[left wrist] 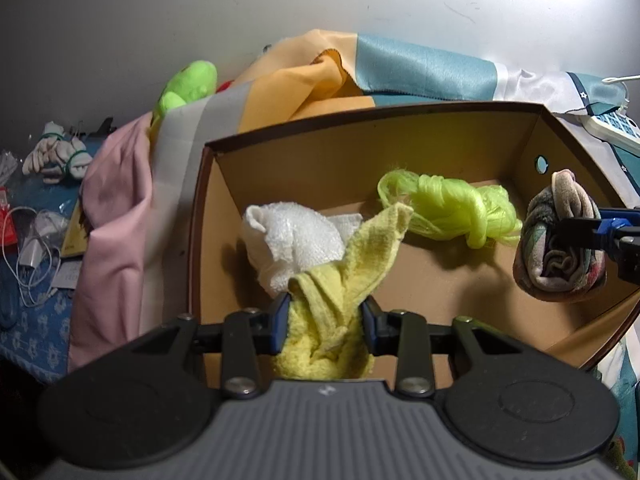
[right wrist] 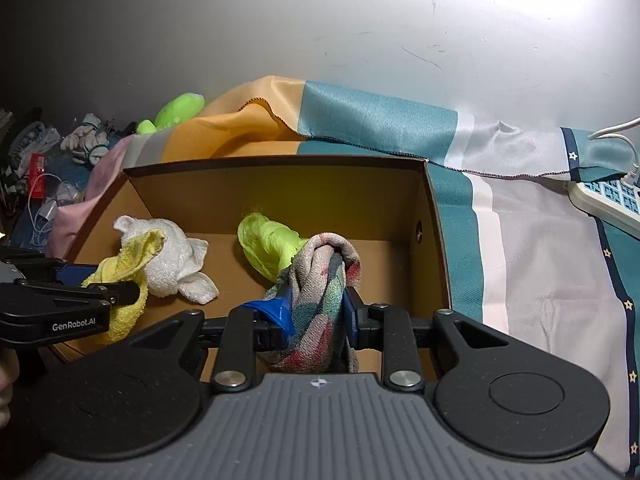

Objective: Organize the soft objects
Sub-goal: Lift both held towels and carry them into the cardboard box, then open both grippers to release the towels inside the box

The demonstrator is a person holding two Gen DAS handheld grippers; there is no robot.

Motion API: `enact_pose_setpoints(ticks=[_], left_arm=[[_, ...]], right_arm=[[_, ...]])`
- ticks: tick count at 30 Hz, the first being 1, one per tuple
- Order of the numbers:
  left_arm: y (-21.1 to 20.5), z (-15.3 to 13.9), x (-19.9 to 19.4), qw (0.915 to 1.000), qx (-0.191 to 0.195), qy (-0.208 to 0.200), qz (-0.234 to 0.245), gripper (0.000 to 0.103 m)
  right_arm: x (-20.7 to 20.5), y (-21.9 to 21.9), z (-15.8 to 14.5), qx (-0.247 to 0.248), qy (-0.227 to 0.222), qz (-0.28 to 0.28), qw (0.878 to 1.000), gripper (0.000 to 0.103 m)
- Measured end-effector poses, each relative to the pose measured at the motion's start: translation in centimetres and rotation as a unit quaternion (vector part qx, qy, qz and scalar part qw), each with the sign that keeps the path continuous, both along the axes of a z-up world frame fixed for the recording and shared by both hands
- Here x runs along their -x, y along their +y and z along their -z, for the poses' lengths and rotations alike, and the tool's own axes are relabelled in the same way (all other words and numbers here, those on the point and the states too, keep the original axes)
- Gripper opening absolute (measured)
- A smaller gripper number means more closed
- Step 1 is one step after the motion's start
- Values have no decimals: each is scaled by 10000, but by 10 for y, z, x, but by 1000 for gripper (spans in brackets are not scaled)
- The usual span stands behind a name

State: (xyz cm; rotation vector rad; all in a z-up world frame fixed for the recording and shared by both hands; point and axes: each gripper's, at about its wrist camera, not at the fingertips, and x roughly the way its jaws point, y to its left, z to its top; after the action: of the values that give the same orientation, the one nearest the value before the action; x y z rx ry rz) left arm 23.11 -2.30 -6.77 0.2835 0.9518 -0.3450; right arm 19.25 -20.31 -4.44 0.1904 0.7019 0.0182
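Yellow towel (left wrist: 320, 320) pinched in left tool (left wrist: 326, 320), lower end hidden; patterned cloth (right wrist: 316, 312) in right tool (right wrist: 316, 312).

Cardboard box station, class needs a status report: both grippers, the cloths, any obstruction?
Left gripper shut on yellow cloth. Right gripper shut on patterned cloth. Both over the cardboard box; white cloth and neon-green bundle already inside. Nothing blocking.

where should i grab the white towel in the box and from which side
Grip the raised bunched hump of the white towel, coming straight down from above. It lies crumpled on the floor of the cardboard box beside the left wall, so a side approach is blocked; the yellow cloth overlaps its near edge.
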Motion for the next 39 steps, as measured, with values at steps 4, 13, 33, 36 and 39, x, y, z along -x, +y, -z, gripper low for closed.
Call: enact_pose_setpoints(ticks=[4, 13, 33, 36, 39], left_arm=[[-3, 13, -6, 9999, -75, 103, -84, 43], [-8, 13, -5, 9999, -96, 37, -107, 62], [18, -56, 45, 9963, -16, -815, -268, 69], [21, -66, 56, 9956, 65, -890, -286, 69], [23, -71, 67, 9951, 69, -922, -354, 69]], right_arm=[[-10, 2, 13, 165, 152, -9, 9997, 10], [-11, -10, 10, -37, 76, 174, 9998, 12], [51, 0, -39, -732, -564, 82, 9957, 13], [61, -1, -43, -761, -672, 49, 9948, 13], [70, -5, -42, -842, -719, 80, 9938, 13]])
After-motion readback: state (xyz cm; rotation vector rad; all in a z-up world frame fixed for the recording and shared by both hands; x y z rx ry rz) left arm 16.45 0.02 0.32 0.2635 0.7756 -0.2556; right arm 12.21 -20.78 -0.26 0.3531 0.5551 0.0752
